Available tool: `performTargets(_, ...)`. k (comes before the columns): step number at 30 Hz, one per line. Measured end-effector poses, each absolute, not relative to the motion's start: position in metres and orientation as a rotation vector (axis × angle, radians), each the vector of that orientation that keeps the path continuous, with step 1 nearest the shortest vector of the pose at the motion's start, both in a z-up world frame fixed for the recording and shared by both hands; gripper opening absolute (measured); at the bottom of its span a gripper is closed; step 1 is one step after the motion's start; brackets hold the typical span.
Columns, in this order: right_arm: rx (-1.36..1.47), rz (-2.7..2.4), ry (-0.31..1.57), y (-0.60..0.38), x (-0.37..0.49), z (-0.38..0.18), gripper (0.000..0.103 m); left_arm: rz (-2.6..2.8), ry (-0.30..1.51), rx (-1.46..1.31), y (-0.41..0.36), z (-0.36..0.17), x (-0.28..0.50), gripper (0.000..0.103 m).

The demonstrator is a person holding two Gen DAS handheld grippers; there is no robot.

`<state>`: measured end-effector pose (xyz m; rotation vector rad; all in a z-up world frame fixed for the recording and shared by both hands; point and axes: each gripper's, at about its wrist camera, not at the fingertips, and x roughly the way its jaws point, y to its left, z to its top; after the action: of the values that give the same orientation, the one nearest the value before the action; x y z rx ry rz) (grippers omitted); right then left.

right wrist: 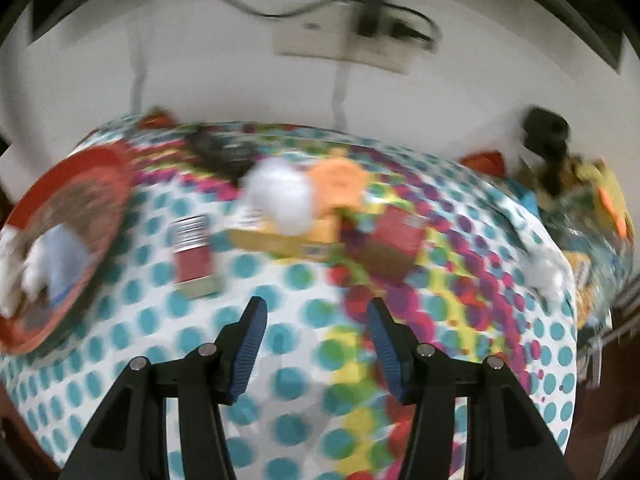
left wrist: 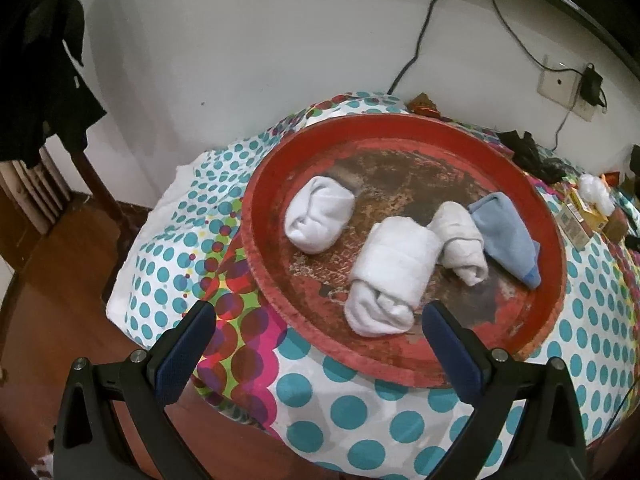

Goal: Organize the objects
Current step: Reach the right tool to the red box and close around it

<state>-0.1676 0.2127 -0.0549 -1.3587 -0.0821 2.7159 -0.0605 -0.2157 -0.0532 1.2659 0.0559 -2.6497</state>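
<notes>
A round red tray [left wrist: 264,184] lies on the dotted bedspread [left wrist: 352,412]. On it are a white rolled sock pair at the left [left wrist: 318,218], a larger white roll in the middle [left wrist: 390,276], a smaller white roll [left wrist: 460,240] and a light blue sock [left wrist: 506,236]. My left gripper [left wrist: 318,320] is open and empty, just in front of the tray's near rim. My right gripper [right wrist: 316,310] is open and empty above the bedspread [right wrist: 288,360]; its view is blurred. The tray [right wrist: 108,176] shows there at the left.
In the right wrist view a white fluffy ball [right wrist: 280,196], an orange thing [right wrist: 338,184], a yellow box [right wrist: 288,240] and red boxes [right wrist: 192,256] lie on the bed. Dark clothes [left wrist: 532,152] lie behind the tray. The wall holds a socket with cables [left wrist: 560,84]. Wooden floor [left wrist: 48,272] is at the left.
</notes>
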Motion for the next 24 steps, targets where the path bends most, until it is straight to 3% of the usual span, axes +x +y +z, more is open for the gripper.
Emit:
performTargets(7, -1.326, 2.668, 0.089, 0.243, -0.199, -0.071, 0.053, -2.661, 0.017, 1.291, -0.203, -0.053, -0.062, 0.103)
performTargets(24, -1.294, 2.674, 0.099, 0.266, -0.249, -0.093, 0.053, -2.701, -0.053, 1.355, -0.169, -0.051, -0.067, 0.103)
